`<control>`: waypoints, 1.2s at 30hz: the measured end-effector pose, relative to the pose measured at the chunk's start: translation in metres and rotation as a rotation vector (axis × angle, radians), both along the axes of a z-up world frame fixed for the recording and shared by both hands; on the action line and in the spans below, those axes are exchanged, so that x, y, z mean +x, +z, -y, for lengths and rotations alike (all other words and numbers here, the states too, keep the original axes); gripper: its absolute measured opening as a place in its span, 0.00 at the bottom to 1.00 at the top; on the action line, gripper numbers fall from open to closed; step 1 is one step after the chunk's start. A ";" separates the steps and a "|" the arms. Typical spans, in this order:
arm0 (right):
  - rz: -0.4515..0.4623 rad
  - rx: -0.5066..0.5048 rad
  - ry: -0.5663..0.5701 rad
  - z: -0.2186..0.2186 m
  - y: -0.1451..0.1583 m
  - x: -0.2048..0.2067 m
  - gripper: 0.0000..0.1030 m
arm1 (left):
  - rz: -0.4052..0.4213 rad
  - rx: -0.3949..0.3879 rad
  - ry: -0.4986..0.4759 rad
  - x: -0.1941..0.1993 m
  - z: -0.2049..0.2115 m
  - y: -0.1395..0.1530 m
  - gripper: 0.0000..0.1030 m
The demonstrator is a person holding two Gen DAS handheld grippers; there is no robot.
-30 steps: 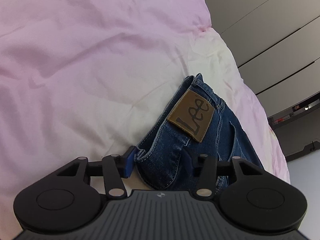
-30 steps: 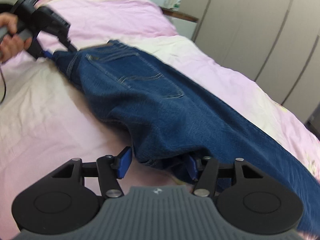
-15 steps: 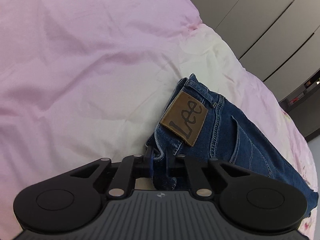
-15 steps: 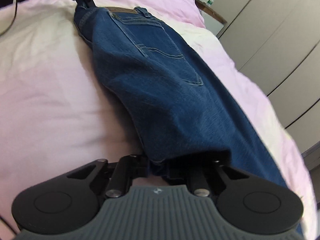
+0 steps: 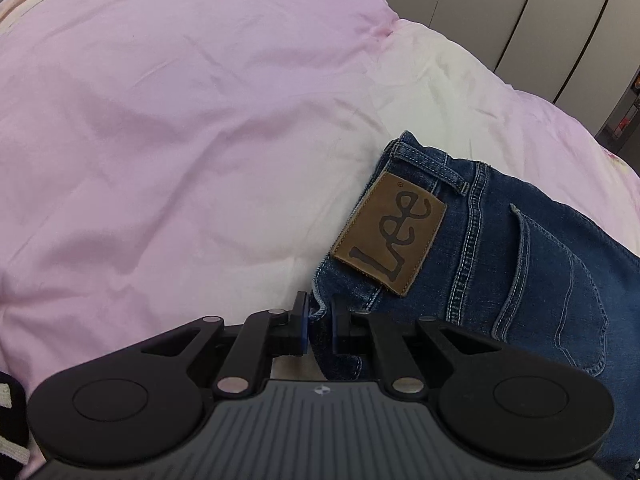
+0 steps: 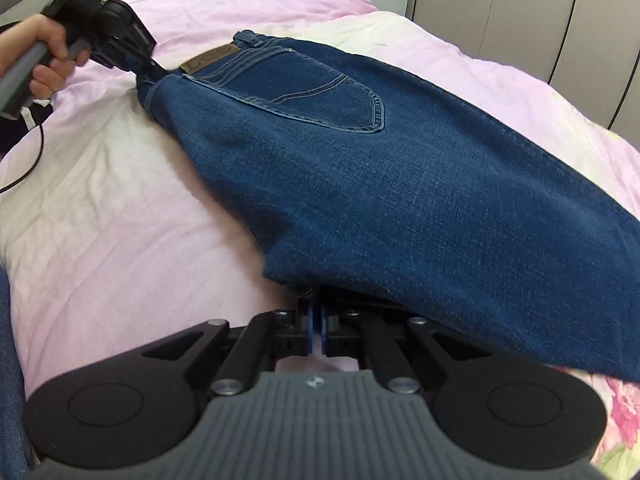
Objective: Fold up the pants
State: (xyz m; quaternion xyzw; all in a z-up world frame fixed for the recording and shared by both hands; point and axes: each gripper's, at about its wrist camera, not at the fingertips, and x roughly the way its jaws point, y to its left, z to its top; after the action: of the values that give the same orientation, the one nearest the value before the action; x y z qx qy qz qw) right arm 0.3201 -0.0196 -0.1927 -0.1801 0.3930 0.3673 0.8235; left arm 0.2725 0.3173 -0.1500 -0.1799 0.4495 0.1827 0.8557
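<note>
A: The jeans [image 6: 400, 168] lie on the pink bedcover [image 5: 160, 140], already doubled leg on leg, back pocket and leather patch [image 5: 390, 232] facing up. Where do the claws stand?

B: The left gripper [image 5: 319, 326] is pinched onto the waistband corner just below the patch, with denim between its blue pads. The right gripper [image 6: 318, 326] has clamped nearly flat at the near folded edge further down; whether cloth sits inside it is hard to tell, since the denim drapes over its tips.

A: And the long axis?

B: It runs from the left claw's waistband end, past the right claw, toward the hidden hems, so the left holds one end and the right the middle
</note>
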 end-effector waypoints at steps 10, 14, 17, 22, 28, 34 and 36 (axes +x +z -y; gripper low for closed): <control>-0.029 -0.019 -0.040 0.035 0.012 -0.027 0.00 | 0.011 0.047 0.046 -0.042 -0.009 0.043 0.34; 0.029 -0.084 -0.018 0.042 0.018 -0.038 0.14 | 0.101 -0.171 0.079 -0.069 -0.011 0.056 0.59; 0.059 -0.108 -0.063 0.055 0.023 -0.039 0.23 | 0.188 -0.357 0.132 -0.081 -0.003 0.051 0.73; 0.076 -0.121 -0.239 0.103 0.034 -0.027 0.31 | 0.232 -0.546 0.218 -0.073 0.021 0.017 0.74; 0.005 -0.089 -0.542 0.201 0.044 0.002 0.34 | 0.228 -0.587 0.312 -0.057 0.037 -0.018 0.74; -0.096 0.137 -0.968 0.341 0.046 0.038 0.41 | 0.228 -0.518 0.311 -0.041 0.039 -0.023 0.75; -0.098 0.204 -1.091 0.379 0.044 0.049 0.41 | 0.209 -0.483 0.303 -0.036 0.041 -0.022 0.67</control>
State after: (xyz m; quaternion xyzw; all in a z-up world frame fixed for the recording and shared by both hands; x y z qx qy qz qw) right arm 0.3691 -0.3991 -0.1491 0.1472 0.4295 -0.0682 0.8884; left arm 0.2360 0.2763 -0.1720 -0.4611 0.3573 0.1765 0.7928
